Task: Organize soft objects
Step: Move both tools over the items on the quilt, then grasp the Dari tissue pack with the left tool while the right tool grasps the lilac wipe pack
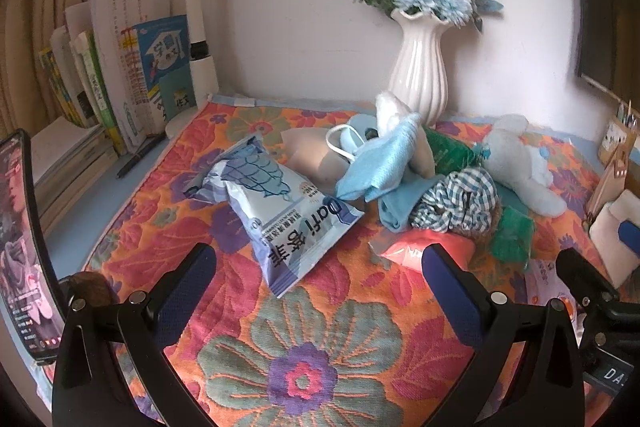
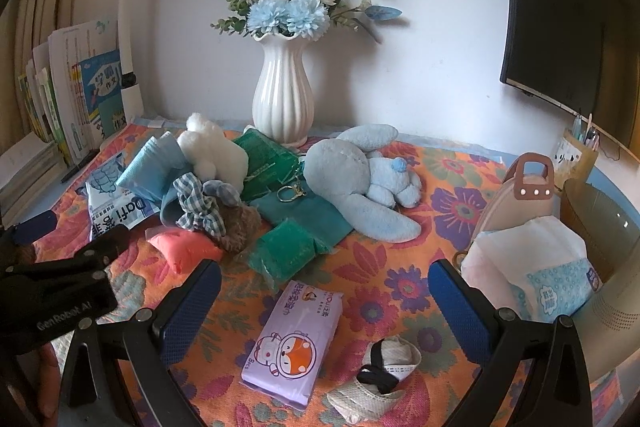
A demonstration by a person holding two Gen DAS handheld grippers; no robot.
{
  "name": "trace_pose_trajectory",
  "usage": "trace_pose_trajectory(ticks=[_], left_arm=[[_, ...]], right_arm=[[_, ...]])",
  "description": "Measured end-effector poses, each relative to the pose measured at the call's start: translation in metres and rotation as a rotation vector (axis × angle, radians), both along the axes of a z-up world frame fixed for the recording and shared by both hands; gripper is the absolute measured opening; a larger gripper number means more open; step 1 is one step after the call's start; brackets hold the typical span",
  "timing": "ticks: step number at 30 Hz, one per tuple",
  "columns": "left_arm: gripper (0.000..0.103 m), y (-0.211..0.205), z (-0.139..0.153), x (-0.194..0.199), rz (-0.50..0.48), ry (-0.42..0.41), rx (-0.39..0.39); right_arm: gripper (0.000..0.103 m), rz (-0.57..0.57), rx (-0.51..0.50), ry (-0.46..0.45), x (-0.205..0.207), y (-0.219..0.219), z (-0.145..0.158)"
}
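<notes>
Landmark: I take the white ribbed vase (image 2: 283, 95) at the back of the floral cloth (image 2: 400, 267) as my reference.
Left gripper (image 1: 320, 287): I see its fingers spread wide, nothing between them, hovering over the cloth in front of the vase.
Right gripper (image 2: 325, 307): likewise spread and empty, in front of the vase.
Wipes pack (image 1: 280, 211): in front and left of the vase, lying flat.
Blue plush rabbit (image 2: 360, 179): just right of the vase, on its side.
White plush (image 2: 212, 147): just left of the vase, atop the heap.
Checked scrunchie (image 2: 200, 203): in front-left of the vase.
Purple tissue pack (image 2: 292, 339): well in front of the vase, between my right fingers.
</notes>
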State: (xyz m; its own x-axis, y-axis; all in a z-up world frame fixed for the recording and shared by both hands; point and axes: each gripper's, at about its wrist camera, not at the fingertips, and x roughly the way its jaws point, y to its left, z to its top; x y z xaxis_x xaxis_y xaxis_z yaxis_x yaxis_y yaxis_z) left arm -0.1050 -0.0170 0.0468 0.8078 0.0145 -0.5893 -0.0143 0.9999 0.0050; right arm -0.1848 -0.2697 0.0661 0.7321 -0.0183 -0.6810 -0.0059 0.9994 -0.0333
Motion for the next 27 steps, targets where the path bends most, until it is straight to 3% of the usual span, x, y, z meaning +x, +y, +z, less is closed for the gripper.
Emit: trace_pose_trajectory(ticks=[6, 16, 22, 25, 27], left_arm=[[0.102, 0.018, 0.0, 0.003, 0.014, 0.01, -0.089], [0.102, 0.024, 0.0, 0.003, 0.02, 0.032, -0.12], [0.102, 0.081, -0.001, 0.013, 0.144, 0.185, -0.337], [0.102, 0.096, 0.001, 0.025, 0.17, 0.209, -0.403], [0.102, 0.097, 0.003, 0.035, 0.193, 0.219, -0.402]], right_arm=[[0.103, -0.01, 0.011, -0.006, 0.029, 0.015, -0.006], [0.103, 0.001, 0.029, -0.02, 0.064, 0.031, -0.018], [0.103, 0.052, 0.076, 0.024, 0.069, 0.029, -0.02], [0.103, 0.092, 0.124, 0.064, 0.068, 0.022, -0.019], [0.103, 0.114, 0.188, 0.113, 0.07, 0.015, -0.021]])
